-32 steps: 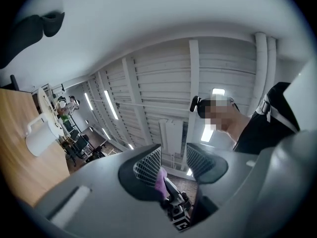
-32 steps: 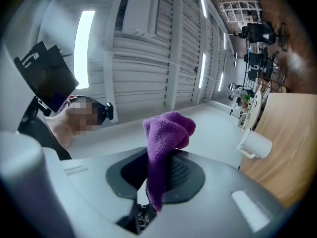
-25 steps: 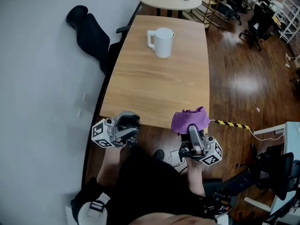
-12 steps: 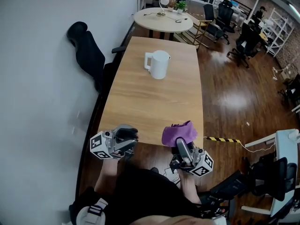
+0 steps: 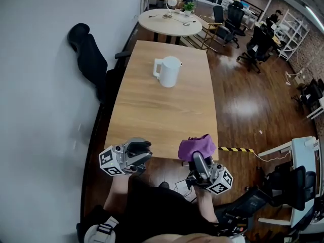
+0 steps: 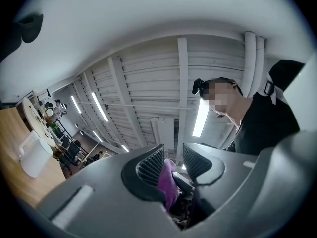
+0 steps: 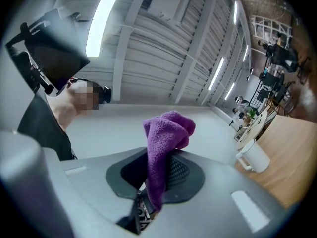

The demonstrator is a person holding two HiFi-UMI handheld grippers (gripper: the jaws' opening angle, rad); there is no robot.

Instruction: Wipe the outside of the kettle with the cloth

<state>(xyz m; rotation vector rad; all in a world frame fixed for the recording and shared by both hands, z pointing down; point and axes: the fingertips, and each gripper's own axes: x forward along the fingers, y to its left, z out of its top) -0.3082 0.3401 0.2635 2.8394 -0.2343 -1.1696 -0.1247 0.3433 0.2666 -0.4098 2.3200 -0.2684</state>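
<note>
Off the counter's (image 5: 162, 110) near edge, the right tool (image 5: 196, 159) clamps the purple cloth (image 5: 197, 147) — the kettle (image 5: 168, 72) stands far up the counter. The left tool (image 5: 144, 153), jaws just closed narrower, is empty; only its own view lines the cloth up in that gap.

A: Can't see the tips of the right gripper (image 5: 196, 159) from above. Tucked under the purple cloth (image 5: 197, 146).
B: Same for the cloth's bottom end, sunk between the jaws.
A: Too tiny to name, the bits on the round table (image 5: 169, 24).
B: Only part of the black chair (image 5: 91, 54), behind the wooden table (image 5: 162, 105).
A: Cut off at the edge, a white desk (image 5: 298, 145).
B: Can't tell about the purple scrap low between the jaws of the left gripper (image 6: 173, 157).
</note>
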